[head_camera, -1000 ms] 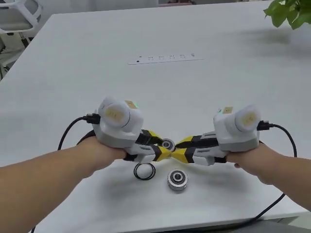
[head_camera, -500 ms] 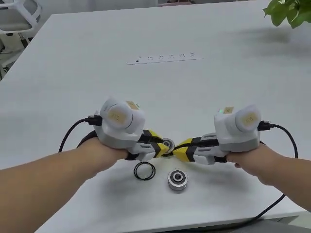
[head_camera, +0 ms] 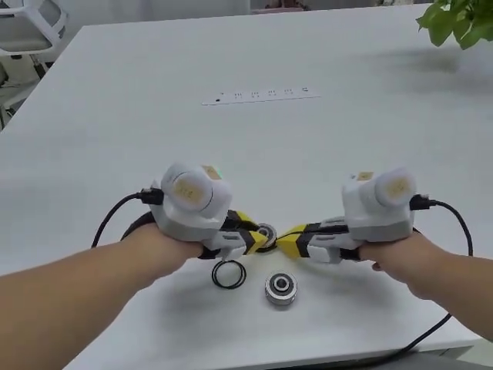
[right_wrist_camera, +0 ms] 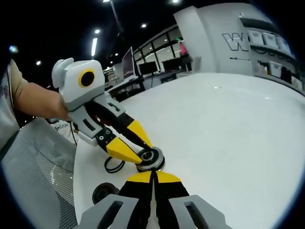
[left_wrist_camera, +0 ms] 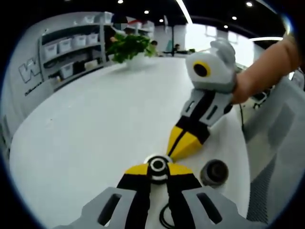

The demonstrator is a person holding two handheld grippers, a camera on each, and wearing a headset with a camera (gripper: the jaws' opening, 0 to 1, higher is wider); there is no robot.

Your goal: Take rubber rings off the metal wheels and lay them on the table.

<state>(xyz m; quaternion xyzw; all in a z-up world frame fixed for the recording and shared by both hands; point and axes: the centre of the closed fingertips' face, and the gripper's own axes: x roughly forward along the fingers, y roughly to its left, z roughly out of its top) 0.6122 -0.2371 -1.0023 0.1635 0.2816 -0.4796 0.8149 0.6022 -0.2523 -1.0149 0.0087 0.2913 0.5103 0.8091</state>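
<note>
My left gripper (head_camera: 260, 233) is shut on a small metal wheel (head_camera: 266, 231), held just above the table; in the left gripper view the wheel (left_wrist_camera: 157, 166) sits between its yellow tips. My right gripper (head_camera: 282, 236) comes in from the right with its jaws shut, and its tips (right_wrist_camera: 152, 175) touch the wheel's rim (right_wrist_camera: 150, 159). Whether they pinch a ring on the wheel is too fine to tell. Black rubber rings (head_camera: 229, 273) lie flat on the table under the left gripper. A second metal wheel (head_camera: 281, 287) stands beside them.
A white power strip (head_camera: 262, 94) lies across the middle of the white table (head_camera: 115, 116). Green plant leaves (head_camera: 454, 19) hang over the far right corner. Black cables (head_camera: 115, 212) trail from both grippers toward the near table edge.
Both grippers have come slightly toward me and lower, still joined at the held wheel. The rings and the second wheel on the table have not moved.
</note>
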